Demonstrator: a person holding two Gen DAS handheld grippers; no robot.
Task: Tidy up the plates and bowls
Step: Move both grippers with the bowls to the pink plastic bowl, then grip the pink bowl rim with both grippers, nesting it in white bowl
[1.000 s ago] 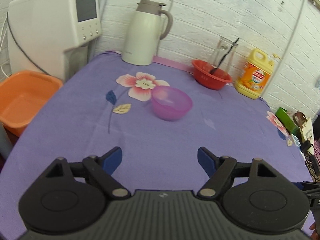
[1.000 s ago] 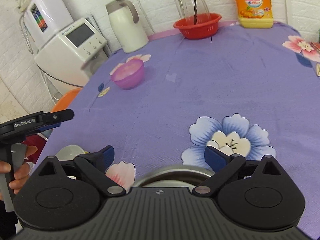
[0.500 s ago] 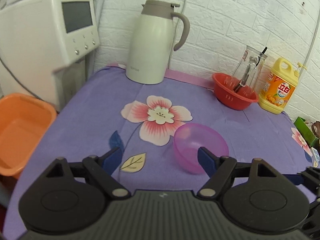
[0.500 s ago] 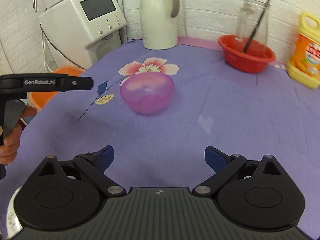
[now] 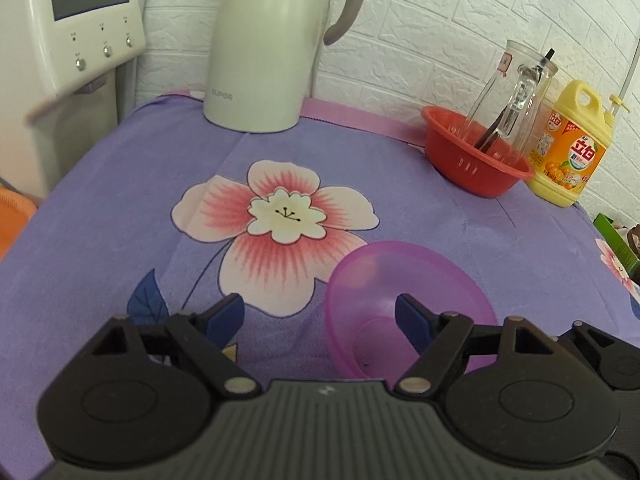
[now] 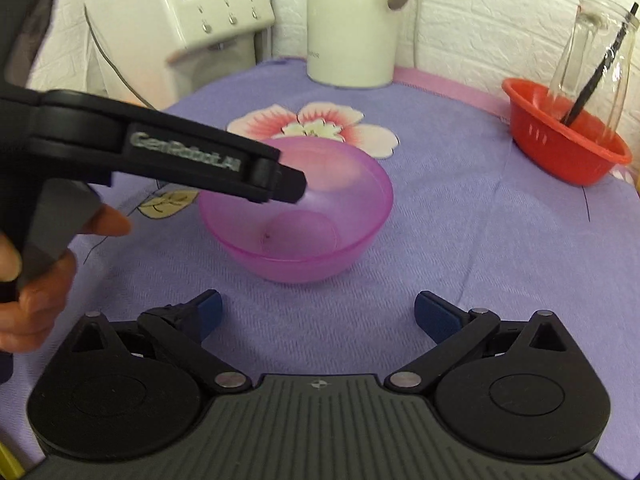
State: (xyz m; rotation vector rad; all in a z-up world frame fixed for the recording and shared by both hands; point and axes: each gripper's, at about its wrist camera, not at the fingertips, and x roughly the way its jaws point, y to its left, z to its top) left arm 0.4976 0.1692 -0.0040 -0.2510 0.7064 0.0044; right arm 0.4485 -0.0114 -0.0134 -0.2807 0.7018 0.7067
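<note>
Translucent pink plastic bowl (image 6: 296, 216) (round, smooth) on woven purple cloth (image 6: 460, 240); both claws gape wide, empty.

My table (image 5: 120, 200) wears a purple flowered cloth; on it sit the pink bowl (image 5: 384, 280), a white jug (image 5: 272, 52), a red basket (image 5: 472, 160) and a yellow bottle (image 5: 572, 148)

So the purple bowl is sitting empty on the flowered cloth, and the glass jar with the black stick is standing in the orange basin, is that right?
Not quite. The glass jar with the black stick stands in the red bowl, as the right wrist view shows. The purple bowl does sit empty on the flowered cloth.
</note>
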